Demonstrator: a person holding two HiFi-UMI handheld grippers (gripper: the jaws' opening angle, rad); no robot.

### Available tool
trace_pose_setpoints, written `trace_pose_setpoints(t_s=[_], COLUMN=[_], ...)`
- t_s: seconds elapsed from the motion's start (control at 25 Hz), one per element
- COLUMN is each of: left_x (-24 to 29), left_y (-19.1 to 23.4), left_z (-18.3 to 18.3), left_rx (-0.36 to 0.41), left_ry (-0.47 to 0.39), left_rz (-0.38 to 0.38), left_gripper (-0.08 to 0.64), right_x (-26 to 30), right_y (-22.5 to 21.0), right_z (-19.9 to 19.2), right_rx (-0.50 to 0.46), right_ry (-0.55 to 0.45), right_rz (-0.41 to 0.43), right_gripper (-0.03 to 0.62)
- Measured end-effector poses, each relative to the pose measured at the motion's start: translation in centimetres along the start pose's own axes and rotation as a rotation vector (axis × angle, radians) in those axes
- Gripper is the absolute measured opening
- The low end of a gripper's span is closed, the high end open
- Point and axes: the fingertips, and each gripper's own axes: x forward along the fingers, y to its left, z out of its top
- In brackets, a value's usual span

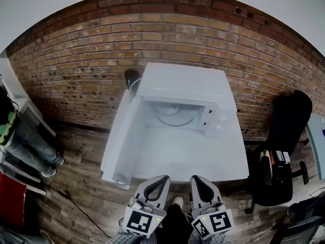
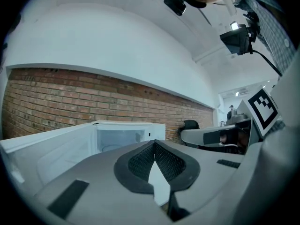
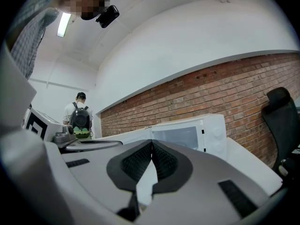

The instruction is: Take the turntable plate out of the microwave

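A white microwave (image 1: 185,93) stands at the back of a white table (image 1: 188,159) against the brick wall. Its door (image 1: 119,139) is swung wide open to the left. Inside, the round glass turntable plate (image 1: 175,115) lies flat on the oven floor. Both grippers hover side by side at the table's near edge, well short of the oven. My left gripper (image 1: 164,178) is shut and empty, and so is my right gripper (image 1: 194,178). The left gripper view looks over closed jaws (image 2: 154,142) at the open cavity (image 2: 119,138). The right gripper view shows the microwave (image 3: 187,134) past touching tips (image 3: 152,143).
A black office chair (image 1: 285,136) stands right of the table. A person's legs (image 1: 30,142) are at the left by a shelf, and another person with a backpack (image 3: 80,118) stands far off. A dark object (image 1: 133,78) sits behind the microwave's left corner.
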Motion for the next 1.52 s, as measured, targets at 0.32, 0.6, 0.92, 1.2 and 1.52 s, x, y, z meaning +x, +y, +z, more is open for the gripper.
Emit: trace_pose_setpoints(t_s=[0.32, 0.6, 0.92, 1.2, 1.52], left_x=[8.7, 14.3, 18.8, 21.2, 22.4], left_y=[2.8, 5.2, 7.5, 10.9, 13.5], left_z=[1.7, 2.8, 1.5, -1.0, -5.2], left_rx=[0.005, -0.007, -0.032, -0.055, -0.092], left_ry=[-0.023, -0.012, 0.039, 0.092, 0.158], left_rz=[0.043, 0.101, 0.102, 0.099, 0.086], left_gripper=[0.009, 0.009, 0.009, 0.009, 0.009], right_x=[7.1, 12.4, 16.4, 20.0, 22.8], right_y=[-6.2, -9.7, -13.1, -14.4, -14.9], right_z=[2.5, 4.4, 3.0, -0.2, -4.3], right_rx=[-0.014, -0.023, -0.057, -0.095, -0.194], right_ry=[-0.003, 0.001, 0.043, 0.148, 0.244], right_rz=[0.056, 0.137, 0.113, 0.110, 0.104], right_gripper=[0.017, 0.017, 0.017, 0.017, 0.017])
